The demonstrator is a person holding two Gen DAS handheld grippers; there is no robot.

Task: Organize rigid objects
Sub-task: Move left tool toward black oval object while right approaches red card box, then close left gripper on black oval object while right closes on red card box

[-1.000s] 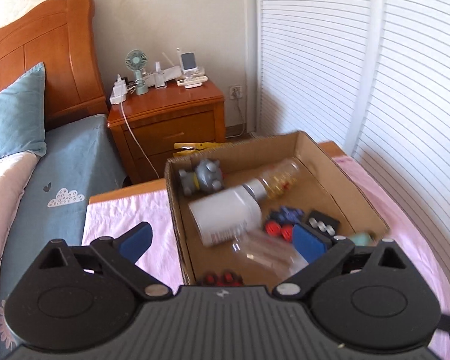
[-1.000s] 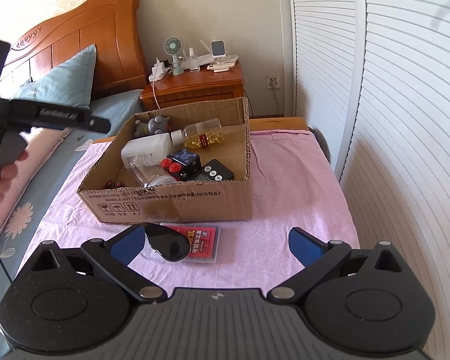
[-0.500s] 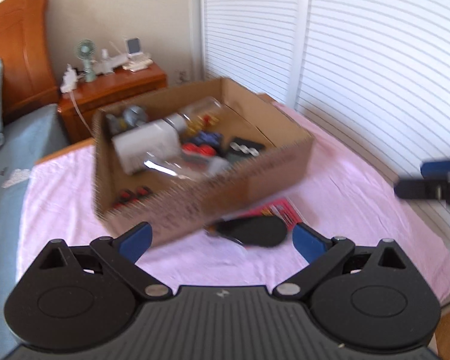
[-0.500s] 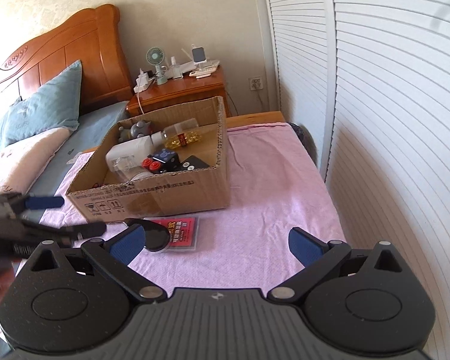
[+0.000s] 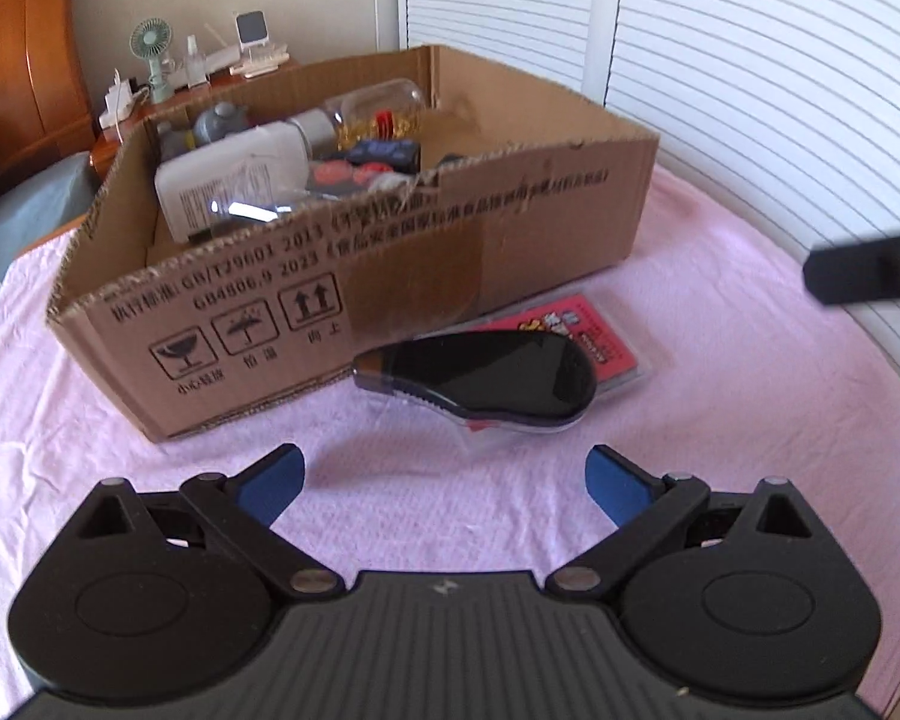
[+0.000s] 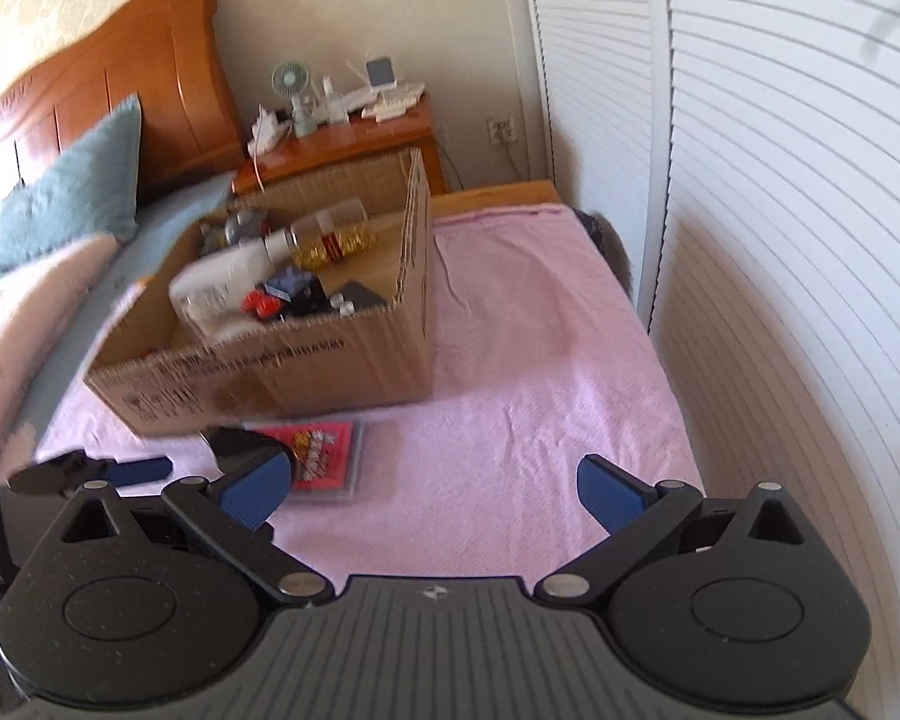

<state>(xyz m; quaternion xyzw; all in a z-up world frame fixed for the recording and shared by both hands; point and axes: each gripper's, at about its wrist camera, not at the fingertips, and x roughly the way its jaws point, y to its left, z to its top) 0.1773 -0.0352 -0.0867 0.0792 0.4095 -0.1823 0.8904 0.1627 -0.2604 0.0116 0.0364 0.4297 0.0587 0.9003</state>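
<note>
A black teardrop-shaped correction tape (image 5: 486, 375) lies on the pink cloth in front of the cardboard box (image 5: 390, 276), partly over a red card pack (image 5: 576, 330). My left gripper (image 5: 444, 483) is open and empty, just short of the tape. My right gripper (image 6: 432, 489) is open and empty, above the cloth to the right of the card pack (image 6: 324, 459). The box (image 6: 282, 366) holds a white bottle (image 5: 228, 186), a clear bottle, a grey toy and small items.
A wooden nightstand (image 6: 354, 144) with a fan and chargers stands behind the box. A bed with a blue pillow (image 6: 60, 210) is on the left. White louvred doors (image 6: 780, 180) run along the right. My right gripper's finger shows in the left wrist view (image 5: 870, 267).
My left gripper has swung from above the box down to the front of it, close to the black tape. My right gripper has drifted a little; both stay open.
</note>
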